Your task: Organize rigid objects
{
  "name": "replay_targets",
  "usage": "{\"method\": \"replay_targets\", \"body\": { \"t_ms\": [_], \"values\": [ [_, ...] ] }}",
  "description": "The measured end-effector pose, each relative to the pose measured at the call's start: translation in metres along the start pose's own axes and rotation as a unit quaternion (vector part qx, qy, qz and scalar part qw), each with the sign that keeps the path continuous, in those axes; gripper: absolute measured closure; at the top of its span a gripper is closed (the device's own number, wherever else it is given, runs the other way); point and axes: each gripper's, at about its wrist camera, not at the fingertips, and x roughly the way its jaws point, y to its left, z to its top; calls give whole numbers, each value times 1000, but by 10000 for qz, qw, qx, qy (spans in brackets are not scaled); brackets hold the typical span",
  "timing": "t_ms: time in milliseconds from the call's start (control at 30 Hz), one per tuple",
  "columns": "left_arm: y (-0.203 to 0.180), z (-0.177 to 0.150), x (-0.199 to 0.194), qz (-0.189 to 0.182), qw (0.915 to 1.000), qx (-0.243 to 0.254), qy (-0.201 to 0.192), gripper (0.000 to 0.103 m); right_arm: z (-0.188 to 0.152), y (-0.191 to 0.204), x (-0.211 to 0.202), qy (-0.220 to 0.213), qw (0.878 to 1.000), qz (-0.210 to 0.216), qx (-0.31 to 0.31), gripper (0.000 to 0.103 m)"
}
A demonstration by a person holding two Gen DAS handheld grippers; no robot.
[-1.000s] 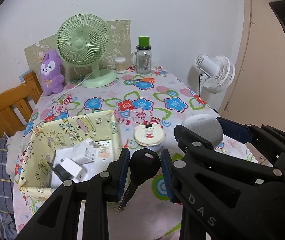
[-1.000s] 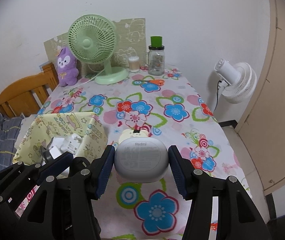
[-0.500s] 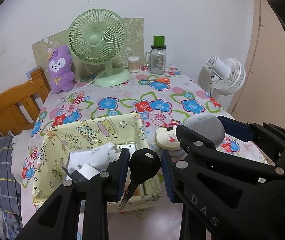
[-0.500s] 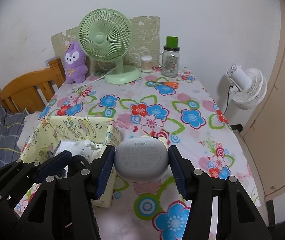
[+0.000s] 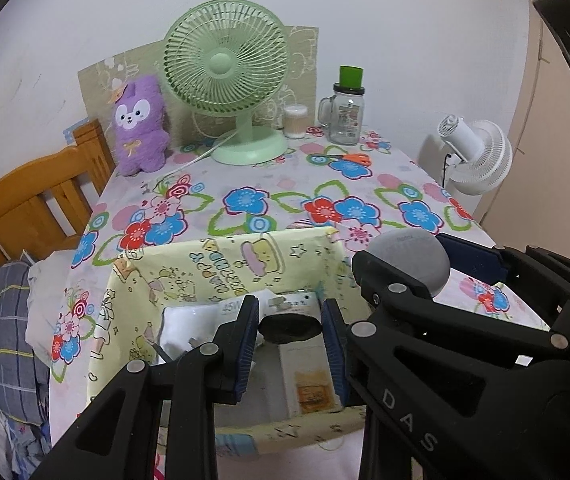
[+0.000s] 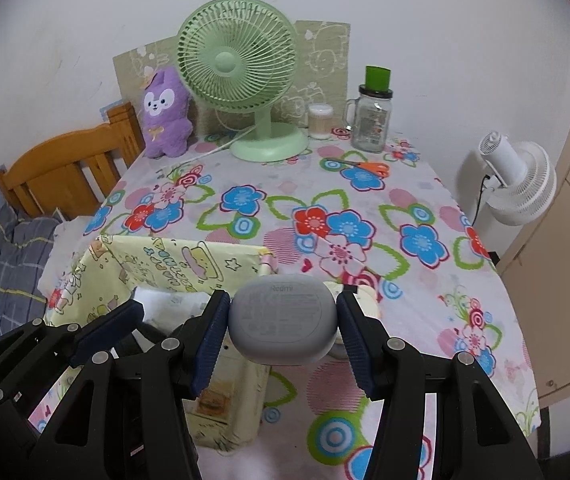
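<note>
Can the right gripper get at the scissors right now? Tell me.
Probably not: the right gripper is already shut on a grey case, and the scissors lie far across the table.

Black key point(image 5: 289, 329) over yellow box point(image 5: 221, 264); grey Redmi case point(image 6: 283, 318) beside.

I see the box point(image 5: 221, 264) at the near left of the worktop point(image 5: 293, 184), chargers point(image 5: 189, 324) lying inside it, my left hand-held gripper point(image 5: 289, 330) over its opening with the key point(image 5: 289, 329) between the pads. My right hand-held gripper point(image 6: 283, 326) sits just right of it with the earbud case point(image 6: 283, 322) between the pads, above the box's right edge. Along the far edge: plush toy point(image 5: 139, 124) left, desk fan point(image 5: 225, 80) middle, jar point(image 5: 347, 110) right, scissors point(image 5: 349, 158) before the jar; chair point(image 5: 37, 196) left of the worktop, standing fan point(image 5: 477, 154) beyond its right side.
</note>
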Motion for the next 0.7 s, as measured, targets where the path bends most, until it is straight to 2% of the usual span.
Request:
{"method": "replay_targets", "body": {
  "t_ms": [700],
  "values": [
    [52,3,31,108,9995,-129,271,71,16,44,47,286,9992,230,-145,45]
  ]
}}
